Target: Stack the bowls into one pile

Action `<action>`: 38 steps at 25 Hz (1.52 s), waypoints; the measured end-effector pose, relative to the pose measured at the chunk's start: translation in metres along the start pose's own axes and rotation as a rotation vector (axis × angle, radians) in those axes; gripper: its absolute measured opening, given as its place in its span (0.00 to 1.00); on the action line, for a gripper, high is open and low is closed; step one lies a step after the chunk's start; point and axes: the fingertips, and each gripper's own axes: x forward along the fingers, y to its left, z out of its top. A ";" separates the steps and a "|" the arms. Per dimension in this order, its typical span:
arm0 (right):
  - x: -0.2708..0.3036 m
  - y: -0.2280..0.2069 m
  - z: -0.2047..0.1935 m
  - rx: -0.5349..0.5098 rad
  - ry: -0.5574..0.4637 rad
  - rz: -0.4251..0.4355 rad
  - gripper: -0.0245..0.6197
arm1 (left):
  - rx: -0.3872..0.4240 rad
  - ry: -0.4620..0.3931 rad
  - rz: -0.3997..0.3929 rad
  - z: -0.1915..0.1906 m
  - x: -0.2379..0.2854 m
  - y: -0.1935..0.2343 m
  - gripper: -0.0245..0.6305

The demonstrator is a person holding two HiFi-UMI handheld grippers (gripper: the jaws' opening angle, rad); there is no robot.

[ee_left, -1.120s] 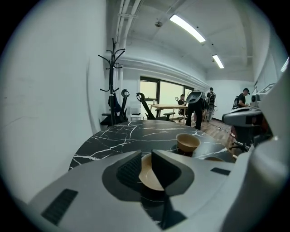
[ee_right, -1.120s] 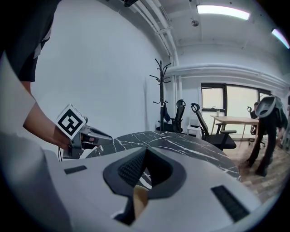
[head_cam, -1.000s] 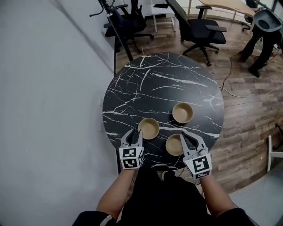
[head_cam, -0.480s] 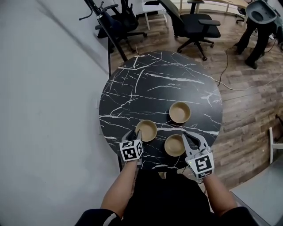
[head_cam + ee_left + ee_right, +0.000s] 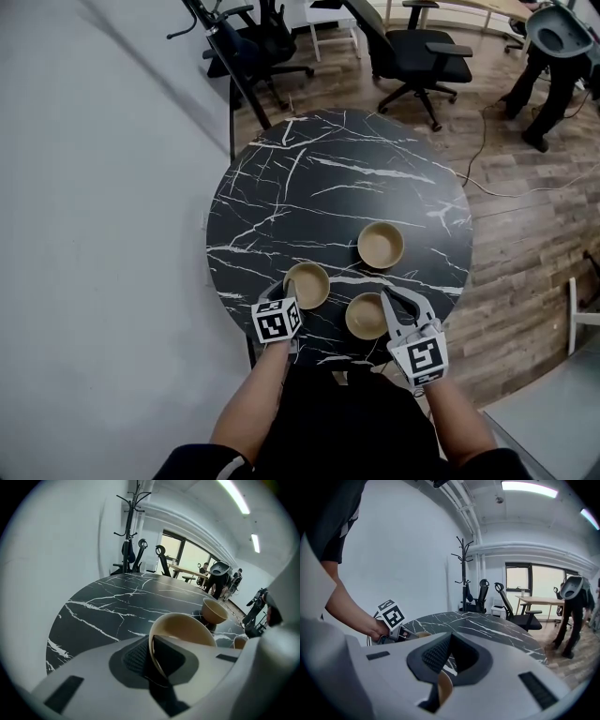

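Observation:
Three tan bowls stand apart on the round black marble table (image 5: pixel 319 178): a left bowl (image 5: pixel 309 281), a near bowl (image 5: pixel 366 317) and a far bowl (image 5: pixel 381 245). My left gripper (image 5: pixel 291 291) has just been closing, and its jaws now clamp the near rim of the left bowl (image 5: pixel 187 627), one pad inside and one outside. My right gripper (image 5: pixel 386 302) is shut with nothing between its pads and hovers at the right edge of the near bowl. A piece of that bowl's rim (image 5: pixel 443 686) shows below the right gripper (image 5: pixel 447 641).
The table's front edge lies just under both hands. A grey wall runs along the left. Black office chairs (image 5: pixel 417 56) and a coat stand (image 5: pixel 220 47) stand behind the table on the wooden floor, and a person (image 5: pixel 553 66) stands at the far right.
My left gripper has come down onto the left bowl, and its jaws have closed on the near rim. The right gripper has stayed beside the near bowl.

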 end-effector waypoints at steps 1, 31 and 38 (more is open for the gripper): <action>0.001 0.000 0.001 -0.004 0.002 0.002 0.05 | 0.000 -0.001 0.004 0.000 0.000 0.000 0.10; -0.012 -0.013 -0.013 0.031 0.012 -0.074 0.05 | 0.096 -0.096 -0.060 0.070 0.000 -0.041 0.08; -0.021 -0.022 -0.024 0.056 0.013 -0.111 0.05 | 0.120 -0.122 -0.105 0.097 0.011 -0.074 0.08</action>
